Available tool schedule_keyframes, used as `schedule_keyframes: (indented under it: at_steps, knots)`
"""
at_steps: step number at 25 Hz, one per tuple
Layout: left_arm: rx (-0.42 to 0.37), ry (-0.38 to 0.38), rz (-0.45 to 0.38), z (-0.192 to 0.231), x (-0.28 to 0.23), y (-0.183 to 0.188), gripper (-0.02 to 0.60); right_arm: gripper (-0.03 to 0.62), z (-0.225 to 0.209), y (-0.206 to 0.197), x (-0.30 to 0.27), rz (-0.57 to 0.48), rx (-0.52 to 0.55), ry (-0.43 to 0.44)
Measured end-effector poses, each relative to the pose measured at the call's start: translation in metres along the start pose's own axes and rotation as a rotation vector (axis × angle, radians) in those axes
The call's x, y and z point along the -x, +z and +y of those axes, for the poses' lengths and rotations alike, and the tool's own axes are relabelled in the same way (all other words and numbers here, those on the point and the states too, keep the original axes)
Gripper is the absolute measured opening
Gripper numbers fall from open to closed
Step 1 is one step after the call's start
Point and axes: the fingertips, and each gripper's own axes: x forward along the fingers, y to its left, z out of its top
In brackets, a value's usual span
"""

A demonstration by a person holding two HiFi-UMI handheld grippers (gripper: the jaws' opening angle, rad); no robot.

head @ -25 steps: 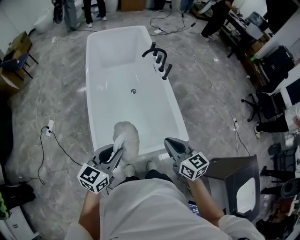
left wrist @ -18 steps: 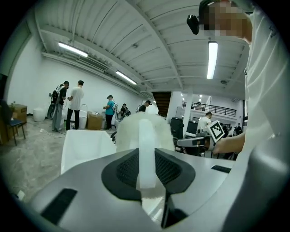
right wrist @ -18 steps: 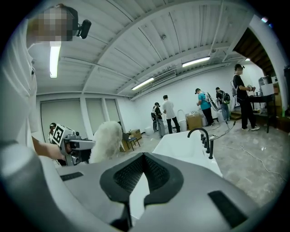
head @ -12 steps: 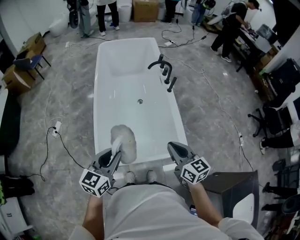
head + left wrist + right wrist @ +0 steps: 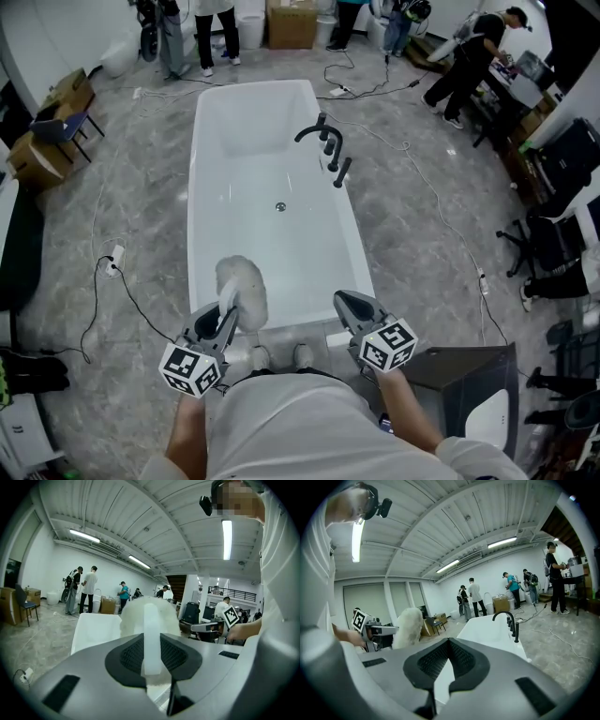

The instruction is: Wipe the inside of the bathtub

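- Between the jaws of the left gripper (image 5: 152,654) stands the flat white handle of a fluffy duster (image 5: 149,613). The jaws are closed down onto it to the width of that narrow strip, and the woolly head rises clear beyond the tips.
- Ahead of both grippers lies the bathtub (image 5: 195,216), stretching away from them. The duster's head hangs over its near end, just past the left gripper's tips, and I judge it is not yet on the inner surface, though the head view leaves that unsure.
- Beside it, well apart to the right, the right gripper (image 5: 449,644) has its tips brought together with nothing between them. Only the tub's white shows through the slit behind the tips.
- Wiping looks barely begun, if at all, with the whole basin down to the drain (image 5: 280,206) still in front.
- Risk one: the hold is on a thin, smooth handle. If the head is pressed hard against the tub wall, the handle could lever, twist or slide out of the jaws.
- Risk two: the far end is a long way ahead of the grippers. Leaning in could bring the idle right gripper against the rim or the black faucet (image 5: 323,139) on that side.
- Risk three: a cable (image 5: 127,286) trails on the floor to the left of the left gripper. A step along that side of the tub could catch it.
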Motion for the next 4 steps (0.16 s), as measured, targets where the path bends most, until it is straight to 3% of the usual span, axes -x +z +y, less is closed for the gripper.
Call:
schedule_keyframes:
  at_steps: [4]
  knots:
    - [0.002, 0.007, 0.001, 0.0007, -0.0008, 0.0004, 0.087, 0.017, -0.0010, -0.0024, 0.0004, 0.010, 0.004, -0.003]
